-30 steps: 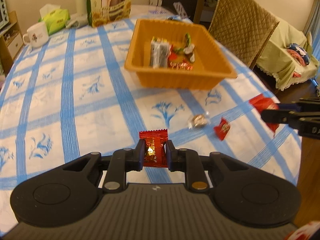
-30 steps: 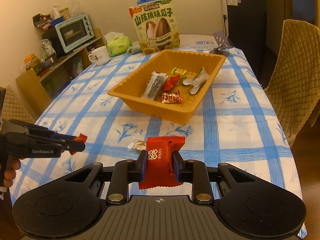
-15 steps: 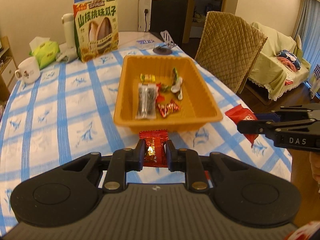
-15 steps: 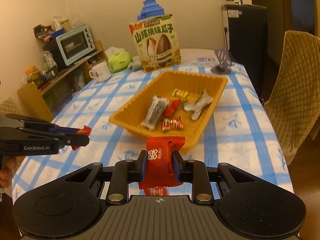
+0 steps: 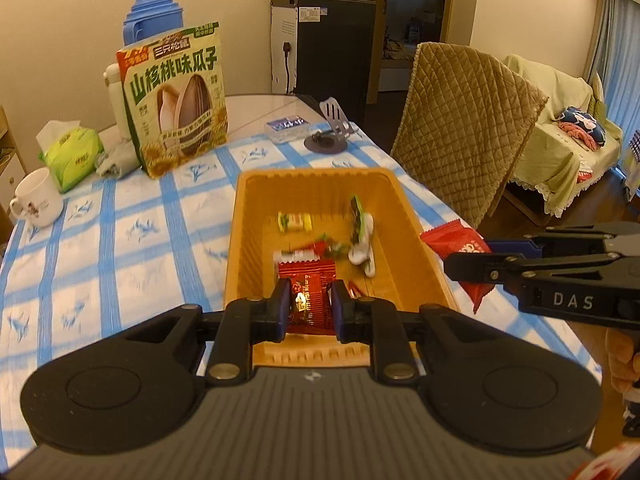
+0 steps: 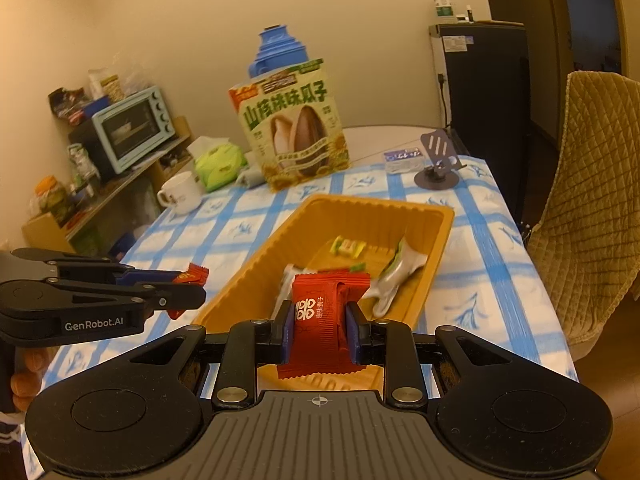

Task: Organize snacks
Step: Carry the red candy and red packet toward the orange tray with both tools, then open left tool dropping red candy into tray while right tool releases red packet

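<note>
Left gripper (image 5: 308, 307) is clamping a small red packet (image 5: 307, 296), pads pressing both its sides, jaws nearly closed. Right gripper (image 6: 318, 330) is gripping a larger red pack (image 6: 325, 322) the same way, jaws a little wider. Each is holding its load over the near end of the orange tray (image 5: 245, 216); seen from the left wrist, the right gripper is sitting just right of the tray's right rim, its pack sticking out over that rim.

Ahead of both grippers, the tray is lying on a blue-checked tablecloth (image 5: 120, 248). Loose snacks are lying inside it: a yellow-green candy (image 5: 295, 222), a green and white wrapper (image 5: 361, 236), and red wrappers partly hidden behind the held packs.

Beyond the tray, a seed bag (image 5: 176, 100) is standing upright with a blue thermos (image 5: 153, 12) behind it. Left of the bag: tissue pack (image 5: 72, 156) and mug (image 5: 36, 200). Right of it: a phone stand (image 5: 330, 132). Far left in the right wrist view, a toaster oven (image 6: 128, 130) is sitting on a shelf.

To the right, the table edge is running close beside the tray, a quilted chair (image 5: 464, 120) just past it. Left of the tray the cloth is lying bare.
</note>
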A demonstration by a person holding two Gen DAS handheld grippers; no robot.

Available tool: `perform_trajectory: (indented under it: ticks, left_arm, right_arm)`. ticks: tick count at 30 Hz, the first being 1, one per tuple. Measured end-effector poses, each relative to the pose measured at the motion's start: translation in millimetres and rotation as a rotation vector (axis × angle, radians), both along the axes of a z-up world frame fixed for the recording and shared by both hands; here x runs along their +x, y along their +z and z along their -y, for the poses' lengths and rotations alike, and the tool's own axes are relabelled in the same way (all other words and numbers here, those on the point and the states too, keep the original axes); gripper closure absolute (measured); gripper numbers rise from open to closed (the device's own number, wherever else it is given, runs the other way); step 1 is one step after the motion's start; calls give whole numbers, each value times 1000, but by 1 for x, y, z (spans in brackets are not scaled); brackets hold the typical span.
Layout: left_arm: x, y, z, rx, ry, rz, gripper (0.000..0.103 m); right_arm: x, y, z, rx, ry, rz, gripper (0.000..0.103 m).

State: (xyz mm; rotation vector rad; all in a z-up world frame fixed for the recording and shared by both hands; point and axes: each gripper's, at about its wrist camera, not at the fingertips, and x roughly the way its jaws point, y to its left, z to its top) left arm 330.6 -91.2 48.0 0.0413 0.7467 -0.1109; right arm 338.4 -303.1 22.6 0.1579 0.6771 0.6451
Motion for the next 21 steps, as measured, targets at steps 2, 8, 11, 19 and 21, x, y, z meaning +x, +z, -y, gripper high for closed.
perform_trajectory:
  ticks: [2,8,11,19,21]
  left_arm:
    - [13,1,0,10,2,3,84]
    - [57,-1,0,25,5,1,84]
    - [75,-5,0,29,3,-8,84]
    - [114,-26,1,50,3,-55,84]
    - [121,-32,1,48,4,-64,84]
  right_arm:
    - [12,0,-1,3,-6,2,76]
    - [47,-3,-4,18,-26,-13,76]
    - [63,-5,-5,25,-38,-24,76]
    - [94,-18,-7,34,-63,-62,76]
    - [99,-23,-6,37,-68,-75,76]
